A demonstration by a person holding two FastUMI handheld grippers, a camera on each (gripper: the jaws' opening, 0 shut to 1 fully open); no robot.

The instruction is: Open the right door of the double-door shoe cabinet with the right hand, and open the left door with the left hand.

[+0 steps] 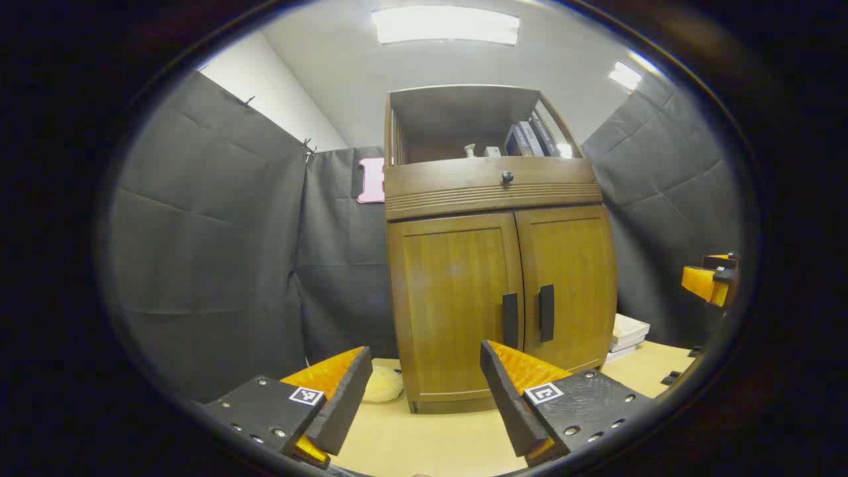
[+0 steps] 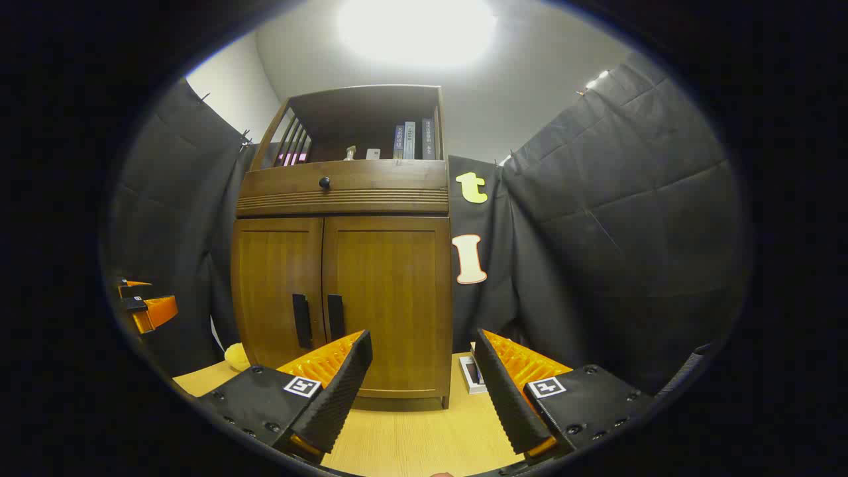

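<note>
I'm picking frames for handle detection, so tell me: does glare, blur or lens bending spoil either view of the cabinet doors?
Left gripper view: ceiling light bright but contained; shoe cabinet evenly lit, its sides bowed by the fisheye; both door handles crisp. Right gripper view: ceiling light blown out to white glare above the cabinet; the doors below stay sharp, handles readable, slightly dimmer.

Recording booth: black cloth walls (image 1: 218, 252), shoe cabinet (image 2: 344, 265), ceiling light panel (image 1: 445, 25).

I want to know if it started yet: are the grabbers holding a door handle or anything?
No, nothing is held. The left gripper and right gripper are both open, short of the shut cabinet's handles.
</note>
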